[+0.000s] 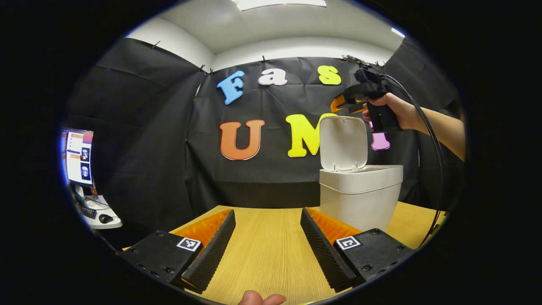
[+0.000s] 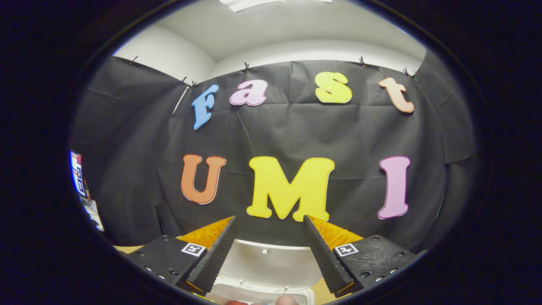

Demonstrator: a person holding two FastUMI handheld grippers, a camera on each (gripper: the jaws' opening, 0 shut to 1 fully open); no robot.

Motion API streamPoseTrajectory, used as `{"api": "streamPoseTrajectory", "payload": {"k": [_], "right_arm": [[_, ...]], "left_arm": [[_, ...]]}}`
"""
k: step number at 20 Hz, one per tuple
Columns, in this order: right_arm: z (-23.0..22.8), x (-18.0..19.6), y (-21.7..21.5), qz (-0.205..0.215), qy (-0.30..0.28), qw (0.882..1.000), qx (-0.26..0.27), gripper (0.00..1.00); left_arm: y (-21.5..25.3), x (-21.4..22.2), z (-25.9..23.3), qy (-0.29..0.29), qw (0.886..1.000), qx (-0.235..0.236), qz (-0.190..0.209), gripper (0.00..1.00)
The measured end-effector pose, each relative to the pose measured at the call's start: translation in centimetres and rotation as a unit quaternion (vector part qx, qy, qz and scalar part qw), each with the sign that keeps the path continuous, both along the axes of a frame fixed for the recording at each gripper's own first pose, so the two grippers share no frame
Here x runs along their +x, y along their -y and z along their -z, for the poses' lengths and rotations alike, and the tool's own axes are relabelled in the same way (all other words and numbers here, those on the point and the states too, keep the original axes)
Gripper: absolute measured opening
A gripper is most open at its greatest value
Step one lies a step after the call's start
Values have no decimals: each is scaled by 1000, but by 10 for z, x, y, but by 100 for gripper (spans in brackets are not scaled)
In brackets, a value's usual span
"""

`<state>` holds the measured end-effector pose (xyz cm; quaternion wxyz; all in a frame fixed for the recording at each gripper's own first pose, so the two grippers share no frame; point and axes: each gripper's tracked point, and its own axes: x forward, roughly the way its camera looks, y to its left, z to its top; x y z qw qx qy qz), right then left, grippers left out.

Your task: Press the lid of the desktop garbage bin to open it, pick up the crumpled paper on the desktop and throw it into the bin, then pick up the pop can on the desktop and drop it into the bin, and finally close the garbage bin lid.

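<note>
1. A wooden table (image 1: 271, 250) with a light, straight grain carries the things
2. A white garbage bin (image 1: 360, 199) stands directly on it toward its right side, lid (image 1: 343, 142) raised upright

The bin (image 1: 360, 195) stands on the table (image 1: 266, 245), right gripper (image 1: 344, 103) above its raised lid (image 1: 343, 143).

The bin (image 1: 360, 197) and its raised lid (image 1: 343, 143) are plain white; the table (image 1: 266, 250) is light yellow wood (fine straight grain running lengthwise).
</note>
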<state>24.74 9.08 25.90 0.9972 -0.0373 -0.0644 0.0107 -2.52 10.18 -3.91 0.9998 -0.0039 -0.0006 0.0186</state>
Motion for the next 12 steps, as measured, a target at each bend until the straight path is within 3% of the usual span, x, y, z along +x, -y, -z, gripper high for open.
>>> {"api": "streamPoseTrajectory", "payload": {"k": [4, 8, 12], "right_arm": [[13, 1, -5, -13, -25, 999, 17, 92], [15, -3, -4, -13, -35, 999, 22, 98], [23, -19, -5, -23, -44, 998, 40, 94]], "left_arm": [[5, 0, -1, 3, 1000, 4, 5, 99], [10, 1, 1, 1, 1000, 6, 14, 99], [8, 2, 5, -3, 1000, 10, 10, 99]]}}
